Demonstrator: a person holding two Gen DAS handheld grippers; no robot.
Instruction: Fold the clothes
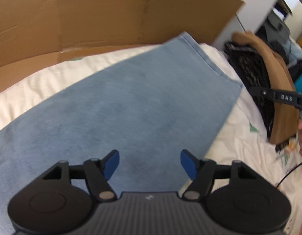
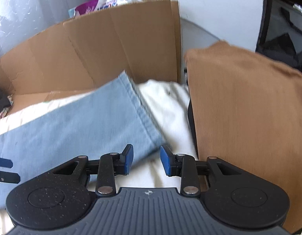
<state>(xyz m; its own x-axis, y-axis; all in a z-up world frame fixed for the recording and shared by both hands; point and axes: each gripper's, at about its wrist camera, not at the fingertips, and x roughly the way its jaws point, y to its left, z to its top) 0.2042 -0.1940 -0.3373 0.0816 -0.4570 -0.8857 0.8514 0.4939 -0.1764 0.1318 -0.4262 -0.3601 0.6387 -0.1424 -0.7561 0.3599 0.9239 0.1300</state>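
— Both claws are open and hold nothing. Left claw (image 1: pixel 150 161) hangs over the jeans (image 1: pixel 121 98), its fingers spread wide. Right claw (image 2: pixel 146 159) is less wide, above the near corner of the hem (image 2: pixel 143 115).

— Where do the jeans lie?

— Flat on the white sheet (image 1: pixel 239 146), a long blue strip that runs from near left to the far hem, just before the cardboard (image 1: pixel 92 19).

— How will they handle, do you think?

— I judge denim to be rather heavy and a little stiff, not slippery. It should keep a crease well. I would pinch the hem at its two corners, where the stitched seam is thick.

— Does something stand in the way?

— On the right there is a brown cloth (image 2: pixel 249 117) on a dark pile, close beside the hem. The cardboard wall is behind. A wide swing to the right or far side may hit them. More clutter is behind the cardboard, too blurred to name.
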